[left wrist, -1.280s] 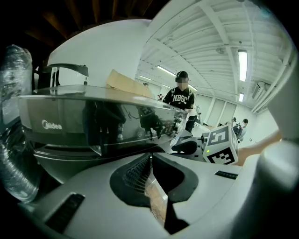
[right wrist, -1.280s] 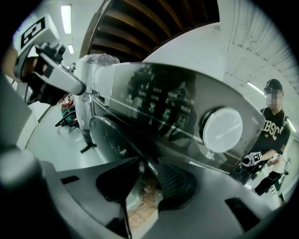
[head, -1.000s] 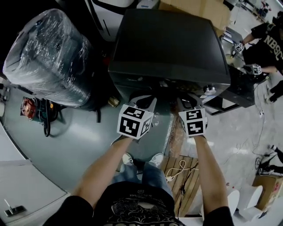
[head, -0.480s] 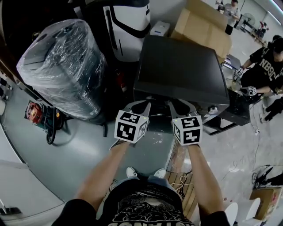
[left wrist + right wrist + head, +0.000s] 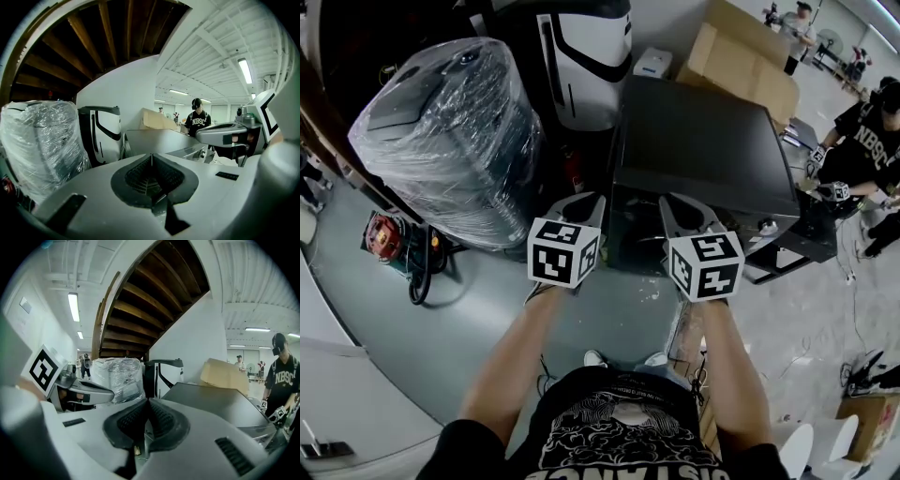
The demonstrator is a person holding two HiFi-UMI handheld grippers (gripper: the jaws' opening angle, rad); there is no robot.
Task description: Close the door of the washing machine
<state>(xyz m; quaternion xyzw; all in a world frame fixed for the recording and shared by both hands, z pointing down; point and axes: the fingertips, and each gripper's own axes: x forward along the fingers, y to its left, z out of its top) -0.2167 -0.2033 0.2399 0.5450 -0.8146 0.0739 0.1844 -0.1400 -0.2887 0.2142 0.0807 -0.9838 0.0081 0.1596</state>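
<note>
The washing machine [image 5: 703, 141] is a dark box seen from above. Its front face lies in shadow below the top edge, so I cannot make out the door. My left gripper [image 5: 584, 201] and right gripper [image 5: 676, 202] are held side by side in the air in front of the machine, touching nothing. In the left gripper view the left gripper [image 5: 151, 157] is shut with its pads together and nothing between them. The right gripper [image 5: 147, 402] is closing down to shut, also on nothing. The machine's flat top [image 5: 211, 404] lies beyond the jaws.
A bulky thing wrapped in clear plastic [image 5: 441, 141] stands left of the machine. A white-and-black appliance [image 5: 586, 56] and cardboard boxes [image 5: 750, 61] are behind it. A person in black [image 5: 867, 141] works at the right. A red tool [image 5: 384, 239] lies on the floor at left.
Both grippers have lifted and drawn back from the machine's front toward me. The head view has tipped up, showing more of the room behind the machine.
</note>
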